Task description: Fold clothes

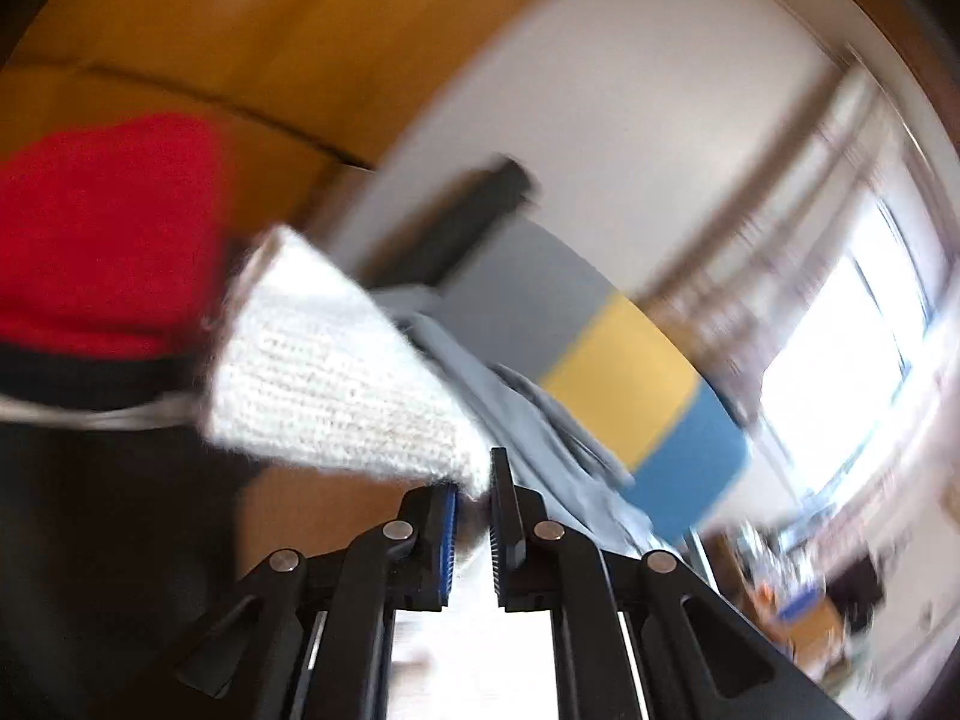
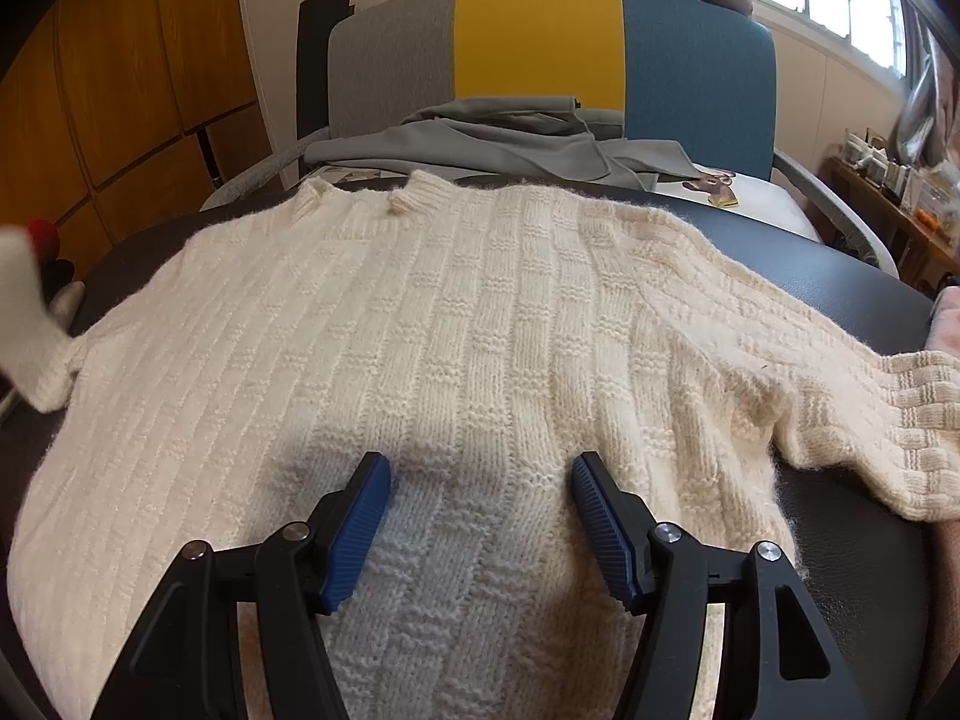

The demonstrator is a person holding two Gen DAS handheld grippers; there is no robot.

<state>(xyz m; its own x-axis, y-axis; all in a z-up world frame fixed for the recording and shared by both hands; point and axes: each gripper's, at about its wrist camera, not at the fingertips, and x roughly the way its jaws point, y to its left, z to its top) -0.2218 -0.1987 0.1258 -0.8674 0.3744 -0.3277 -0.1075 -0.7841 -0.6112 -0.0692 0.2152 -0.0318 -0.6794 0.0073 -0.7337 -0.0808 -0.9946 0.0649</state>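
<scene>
The cream knitted sweater [image 2: 456, 324] lies spread flat on the dark table [image 2: 840, 276], neck toward the far edge and body running to the near edge. Its right sleeve stretches out to the right, not yet folded in. At the far left, the left sleeve [image 2: 30, 324] is lifted off the table, so the fold looks barely begun: one sleeve is coming up, while the other sleeve and the body remain to be folded.

The left gripper [image 1: 474, 516] has its jaws nearly shut, pinching the edge of the sleeve cuff [image 1: 336, 372] between the pads; this view is badly blurred. The right gripper [image 2: 480, 516] hovers over the lower middle of the sweater with its jaws fairly wide apart, holding nothing.

Beyond the sweater, a grey garment [image 2: 510, 138] lies crumpled in front of a chair [image 2: 540, 42] with a grey, yellow and blue back; it is probably still waiting to be folded.

No brand, label or legible writing shows in either view.
</scene>
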